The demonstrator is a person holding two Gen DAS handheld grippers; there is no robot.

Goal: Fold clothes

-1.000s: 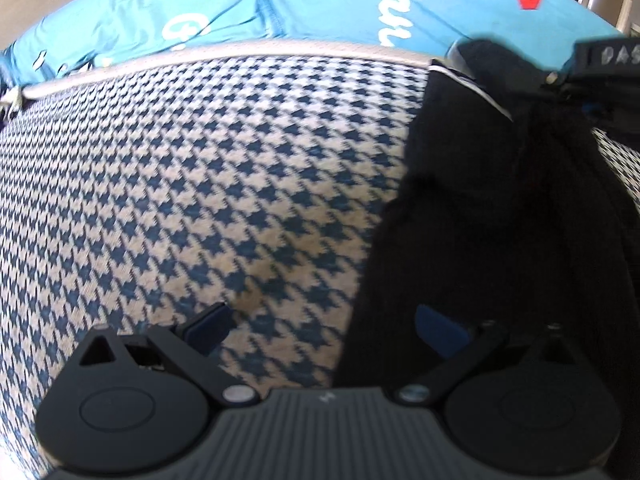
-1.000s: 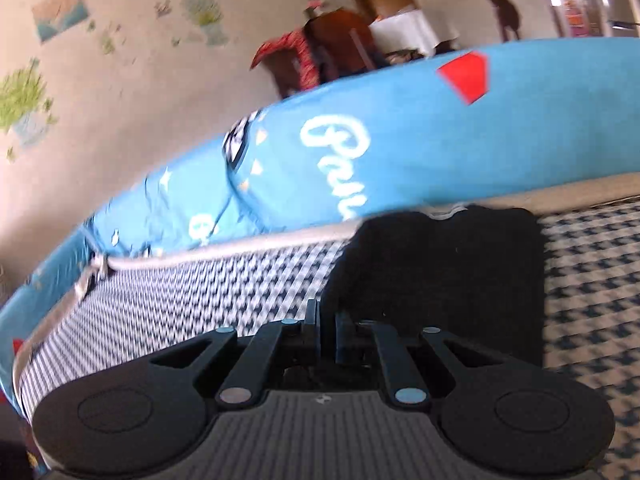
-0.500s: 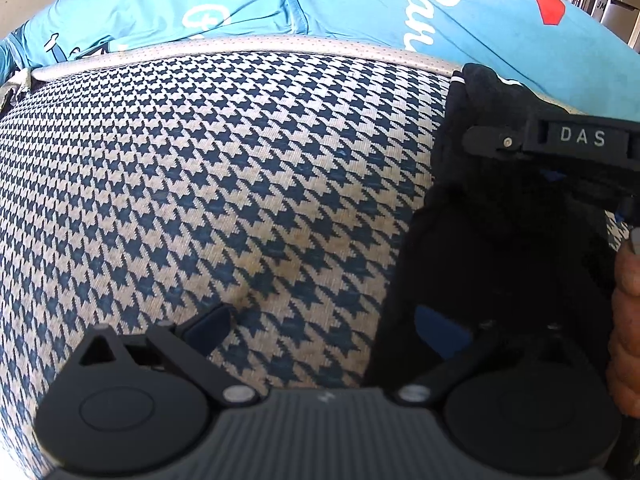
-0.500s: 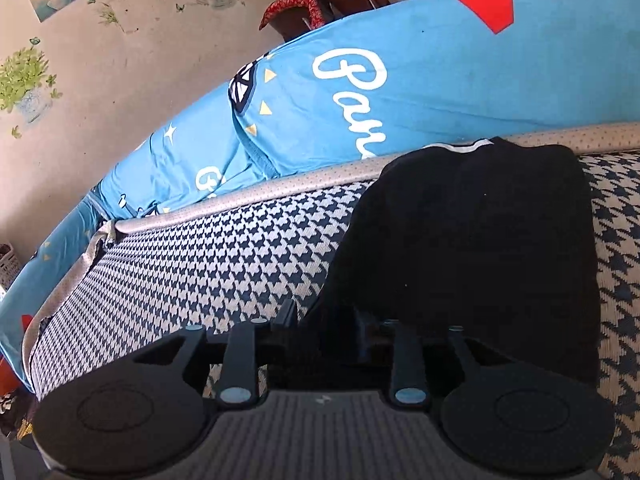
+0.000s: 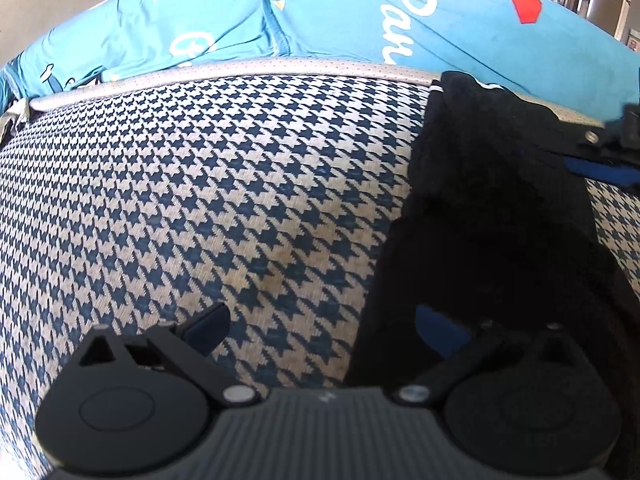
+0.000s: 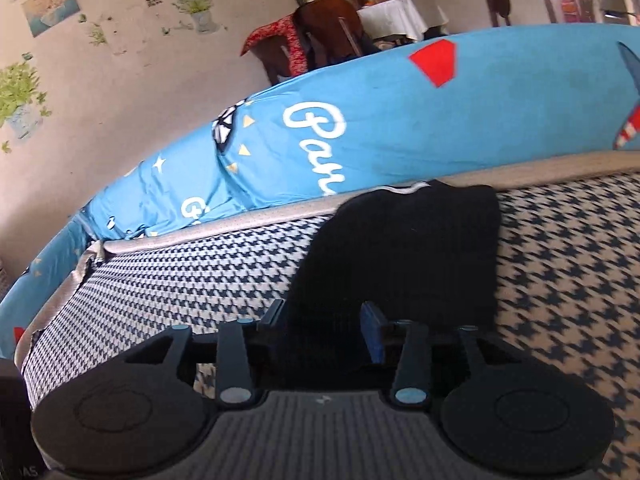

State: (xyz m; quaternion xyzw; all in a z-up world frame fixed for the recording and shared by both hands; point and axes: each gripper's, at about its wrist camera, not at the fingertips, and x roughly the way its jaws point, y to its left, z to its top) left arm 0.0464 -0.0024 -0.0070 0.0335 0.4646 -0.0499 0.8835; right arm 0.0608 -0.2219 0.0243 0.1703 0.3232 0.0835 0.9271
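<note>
both tongs are spread, neither pinching anything. left gripper (image 5: 322,326): jaws wide apart, left finger pad (image 5: 208,326) over bare houndstooth, right pad (image 5: 438,330) over the near left edge of the black garment (image 5: 492,216); can't tell if that pad touches the cloth. right gripper (image 6: 326,328): jaws parted to a narrower gap, straddling the near edge of the black garment (image 6: 404,256), cloth runs between the fingers but they're not closed on it. the right gripper's fingers also show at the far right edge of the left wrist view (image 5: 612,148), above the garment's far right side.

largest to smallest:
- houndstooth mattress cover (image 5: 200,184), navy and cream, fills most of both views, grey piping along its far edge (image 6: 224,226).
- blue bedding (image 6: 400,132) bunched behind that edge, white script lettering, red patch, small triangles.
- beige wall (image 6: 120,80) with plant stickers, right wrist view only.
- black garment lies flat on the cover, roughly rectangular, its far end touching the piping, thin white trim at the top edge (image 6: 400,190).
- dark wooden chairs (image 6: 324,28) draped with red cloth, beyond the bedding.
</note>
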